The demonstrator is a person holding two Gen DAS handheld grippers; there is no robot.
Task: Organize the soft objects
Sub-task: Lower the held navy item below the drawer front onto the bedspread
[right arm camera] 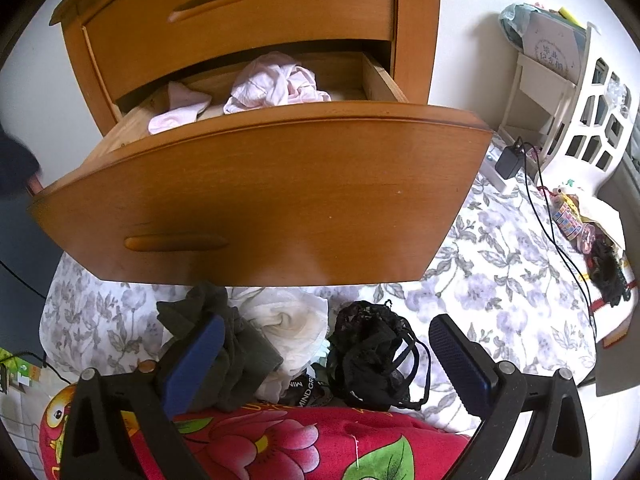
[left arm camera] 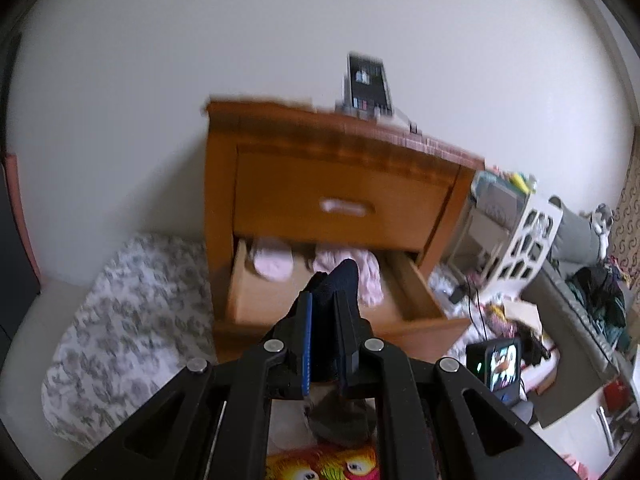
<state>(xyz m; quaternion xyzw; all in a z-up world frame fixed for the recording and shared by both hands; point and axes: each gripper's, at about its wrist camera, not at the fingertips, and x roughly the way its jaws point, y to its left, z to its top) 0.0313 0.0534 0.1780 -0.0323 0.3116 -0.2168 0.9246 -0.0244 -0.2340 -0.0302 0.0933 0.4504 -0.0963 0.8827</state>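
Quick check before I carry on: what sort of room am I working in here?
Most likely a bedroom: a wooden nightstand with its lower drawer open on pink garments, floral bedding beneath it, and loose underwear lying on the bed.

My left gripper (left arm camera: 326,308) is tilted moderately downward, its fingers (left arm camera: 306,344) drawn in close and clamped on a dark sock (left arm camera: 340,280) that pokes out past the tips. My right gripper (right arm camera: 324,364) is pitched more steeply down, and its fingers (right arm camera: 460,356) are spread wide with nothing pressed between the blue pads. No hand or sleeve of mine shows in either wrist view.
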